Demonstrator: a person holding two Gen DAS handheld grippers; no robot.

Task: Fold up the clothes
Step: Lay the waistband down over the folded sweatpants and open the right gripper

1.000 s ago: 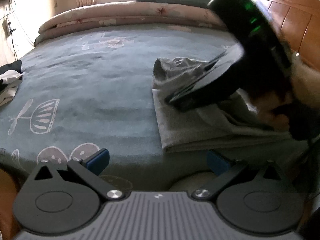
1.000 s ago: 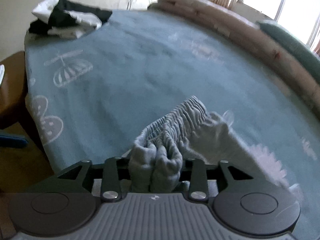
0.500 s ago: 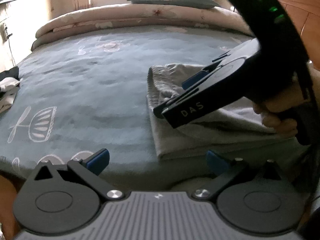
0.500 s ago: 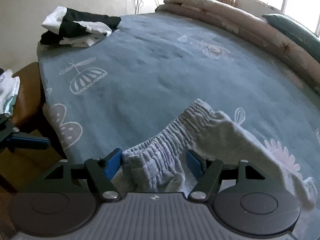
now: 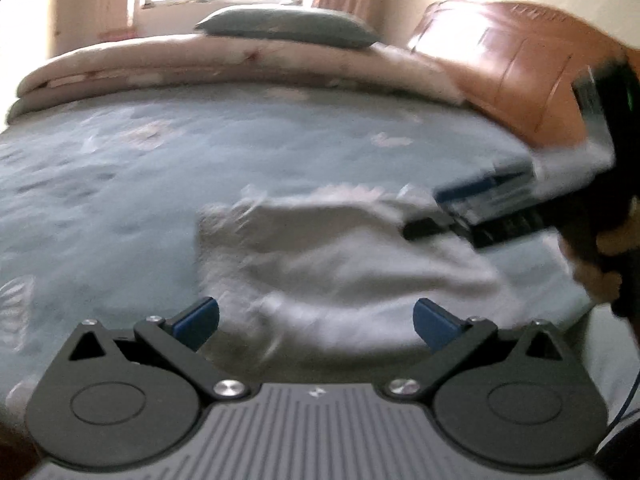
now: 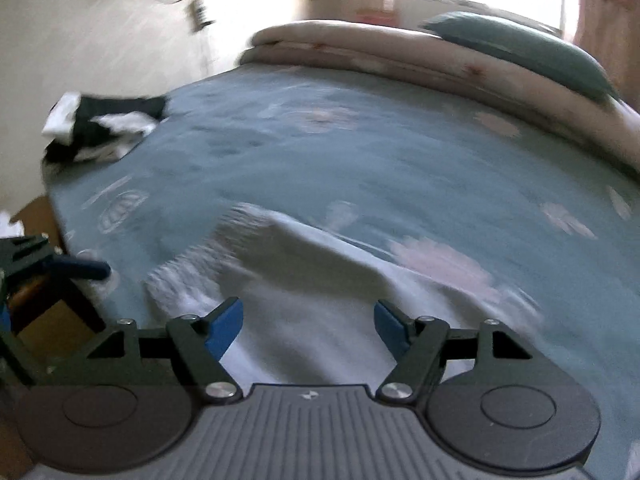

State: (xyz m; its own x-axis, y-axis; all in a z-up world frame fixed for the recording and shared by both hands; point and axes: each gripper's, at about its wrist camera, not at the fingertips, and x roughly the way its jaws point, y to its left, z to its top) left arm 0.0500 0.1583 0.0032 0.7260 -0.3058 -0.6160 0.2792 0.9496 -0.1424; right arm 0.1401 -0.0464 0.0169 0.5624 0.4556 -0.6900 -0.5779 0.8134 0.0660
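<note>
A grey folded garment point(image 5: 340, 256) with a gathered waistband lies on the blue-green bed blanket point(image 5: 120, 168), near its front edge. My left gripper point(image 5: 316, 318) hovers open just in front of it, its blue pads wide apart and off the cloth. The right gripper point(image 5: 480, 216) shows blurred at the right, held by a hand point(image 5: 596, 276) above the garment's far right end. In the right wrist view, the right gripper point(image 6: 308, 322) has its jaws opening over the garment point(image 6: 304, 280), and nothing is pinched between them.
A black-and-white pile of clothes point(image 6: 100, 128) sits on the bed's far left corner. A rolled pink quilt point(image 5: 240, 60) and a grey-green pillow point(image 5: 288, 28) line the back. A wooden headboard point(image 5: 512, 68) stands at the right.
The right gripper let go of the bunched waistband, opened wide and drew back to the right. The left gripper lifted and tilted a little. The garment now lies flat, folded.
</note>
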